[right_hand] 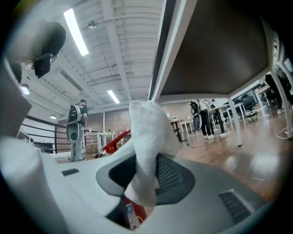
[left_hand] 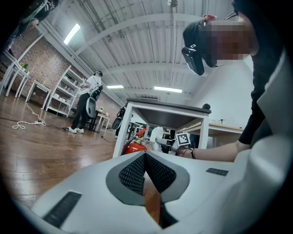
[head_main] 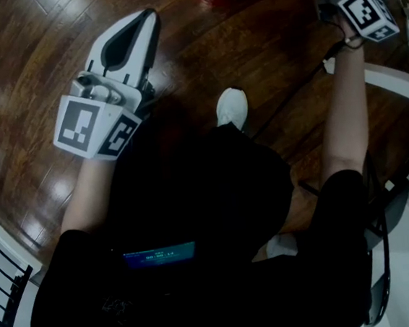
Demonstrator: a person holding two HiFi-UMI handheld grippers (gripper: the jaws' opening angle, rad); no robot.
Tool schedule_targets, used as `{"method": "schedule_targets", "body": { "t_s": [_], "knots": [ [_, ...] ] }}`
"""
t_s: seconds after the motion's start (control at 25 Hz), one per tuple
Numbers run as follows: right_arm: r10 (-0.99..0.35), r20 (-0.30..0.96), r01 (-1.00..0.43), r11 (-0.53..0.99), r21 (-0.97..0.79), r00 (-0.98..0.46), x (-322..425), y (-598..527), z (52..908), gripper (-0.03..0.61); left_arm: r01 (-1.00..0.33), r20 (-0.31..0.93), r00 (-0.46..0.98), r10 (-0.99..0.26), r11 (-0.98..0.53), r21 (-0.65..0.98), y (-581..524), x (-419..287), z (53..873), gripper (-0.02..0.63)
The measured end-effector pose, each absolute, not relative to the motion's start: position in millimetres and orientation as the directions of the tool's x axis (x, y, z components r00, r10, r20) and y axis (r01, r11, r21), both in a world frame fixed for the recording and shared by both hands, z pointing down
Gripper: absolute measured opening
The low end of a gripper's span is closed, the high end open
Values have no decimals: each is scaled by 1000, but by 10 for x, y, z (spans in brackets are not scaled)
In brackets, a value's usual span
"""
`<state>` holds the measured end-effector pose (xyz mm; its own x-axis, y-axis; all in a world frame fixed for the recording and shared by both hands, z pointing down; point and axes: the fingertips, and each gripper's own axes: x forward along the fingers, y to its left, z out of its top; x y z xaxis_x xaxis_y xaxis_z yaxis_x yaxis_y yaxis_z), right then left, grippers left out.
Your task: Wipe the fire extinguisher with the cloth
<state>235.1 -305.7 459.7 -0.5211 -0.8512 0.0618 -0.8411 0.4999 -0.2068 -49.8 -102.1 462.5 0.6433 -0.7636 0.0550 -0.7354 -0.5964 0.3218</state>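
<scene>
Wiping well starts with getting close, and I think the step now is bringing the cloth over. The brown floor (head_main: 27, 69) is the biggest thing here. A white table (left_hand: 169, 112) stands on it. The red extinguisher (left_hand: 136, 146) sits on the floor just by a table leg, in front of the person.

The left gripper (head_main: 146, 20) is pressed tight with nothing in it, well away from the red tank. It could steady the tank. The right gripper (right_hand: 145, 160) squeezes the cloth (right_hand: 149, 128), which sticks up past the jaws. Press that soft end flat on the red side and rub.

The head view cuts off most of the extinguisher. I cannot tell if it stands up or lies down. The cloth hides part of it too.
</scene>
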Motion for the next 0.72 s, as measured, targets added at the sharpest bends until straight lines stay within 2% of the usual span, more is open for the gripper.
{"method": "schedule_targets", "body": {
  "t_s": [0.24,0.52,0.72],
  "knots": [
    [-837,91,-836,518,-183,-539,2211,-3328,4648,130,-739,63,643,-763,-597,312,-1017,-493,4630,2],
    [-829,102,-817,510,-269,-550,2079,-3468,4937,130,-750,70,633,-771,-588,302,-1058,-546,4636,2],
    [-814,189,-827,496,-266,-549,1978,-3480,5327,127,-754,73,626,-776,-579,309,-1052,-576,4668,2]
  ]
}}
